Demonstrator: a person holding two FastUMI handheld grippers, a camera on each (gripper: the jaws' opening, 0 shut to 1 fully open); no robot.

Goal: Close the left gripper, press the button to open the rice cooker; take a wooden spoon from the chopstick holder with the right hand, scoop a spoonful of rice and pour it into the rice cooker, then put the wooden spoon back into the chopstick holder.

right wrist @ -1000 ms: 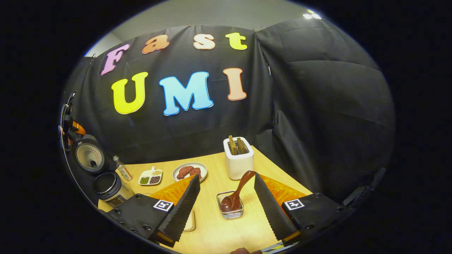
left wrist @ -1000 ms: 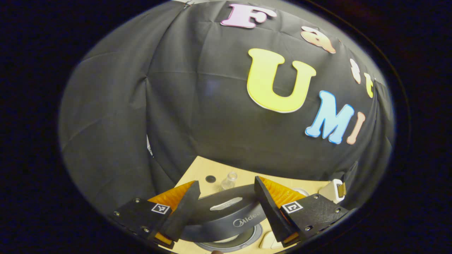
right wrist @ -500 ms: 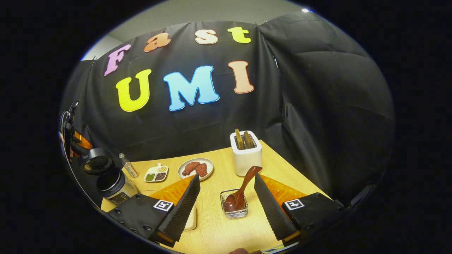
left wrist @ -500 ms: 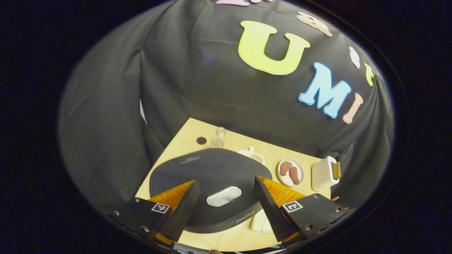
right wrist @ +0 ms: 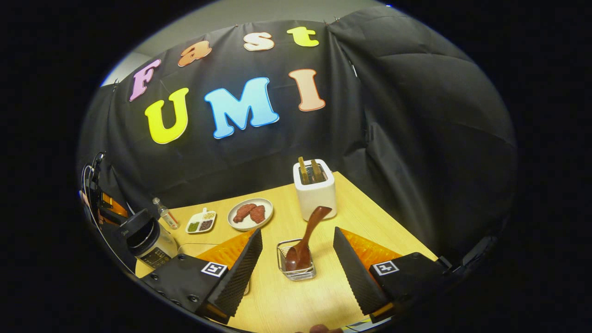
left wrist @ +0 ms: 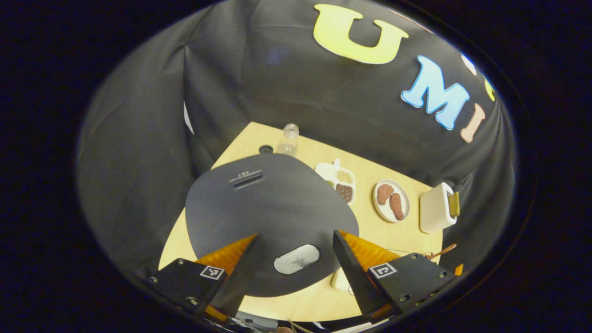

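Note:
The dark rice cooker lid (left wrist: 263, 203) lies down under my left gripper (left wrist: 295, 237), which hovers open above its front edge. The silver button (left wrist: 296, 259) sits between the two fingers, with nothing gripped. In the right gripper view the rice cooker (right wrist: 147, 238) stands at the far left of the table. The wooden spoon (right wrist: 309, 233) leans bowl-down in a small clear chopstick holder (right wrist: 296, 267), right in front of my open right gripper (right wrist: 297, 231). A pale dish (left wrist: 340, 280) peeks out beside the left gripper's right finger.
On the wooden table (right wrist: 365, 217) stand a white toaster (right wrist: 314, 190) with two slices in it, a plate of meat (right wrist: 249, 213), a divided tray of beans (right wrist: 200, 223) and a small bottle (right wrist: 165, 213). Black cloth walls close off the back and right sides.
The rice cooker lid has swung from upright down onto the pot. My left gripper has tilted down over it, still open. The right gripper has shifted only slightly.

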